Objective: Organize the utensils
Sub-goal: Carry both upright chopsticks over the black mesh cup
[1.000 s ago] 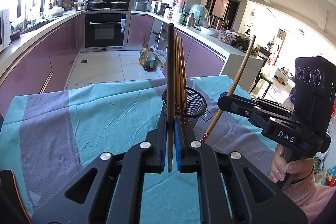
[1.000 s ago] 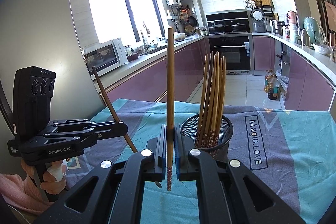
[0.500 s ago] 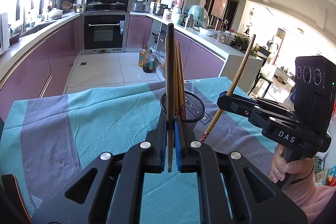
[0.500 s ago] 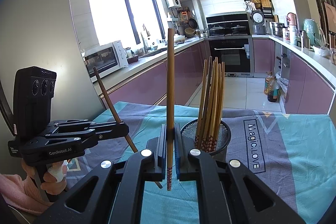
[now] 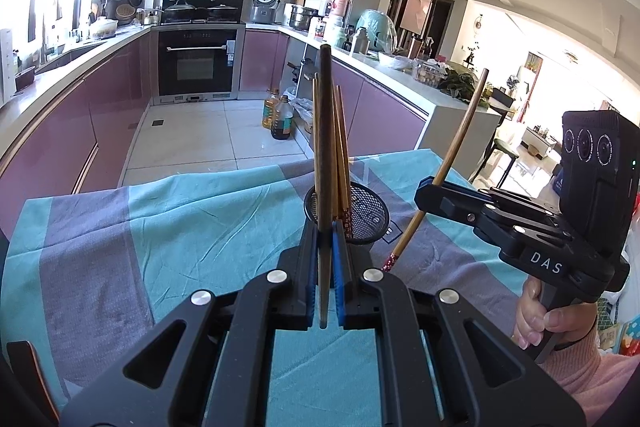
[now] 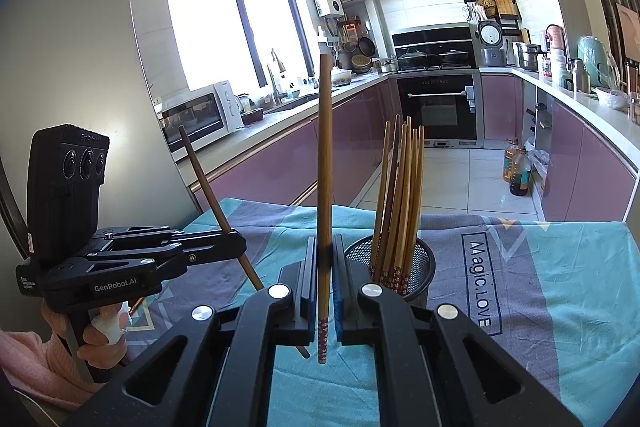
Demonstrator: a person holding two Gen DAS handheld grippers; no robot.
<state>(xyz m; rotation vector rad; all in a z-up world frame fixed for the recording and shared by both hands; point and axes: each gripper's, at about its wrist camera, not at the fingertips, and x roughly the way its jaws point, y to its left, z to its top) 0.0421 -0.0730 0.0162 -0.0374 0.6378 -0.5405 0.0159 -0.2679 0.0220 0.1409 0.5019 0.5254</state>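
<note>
Both my tools are clamped on upright brown wooden chopsticks, and the black mesh holder (image 6: 394, 267) stands just right of centre frame, nearer my right tool (image 6: 324, 283) than my left tool (image 5: 326, 263).

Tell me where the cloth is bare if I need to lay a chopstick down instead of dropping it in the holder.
Bare tablecloth runs wide to the left of the mesh holder; in the right wrist view more lies free past the "Magic LOVE" print. It is crowded between the left gripper and right gripper, each clamping a chopstick near the holder.
</note>
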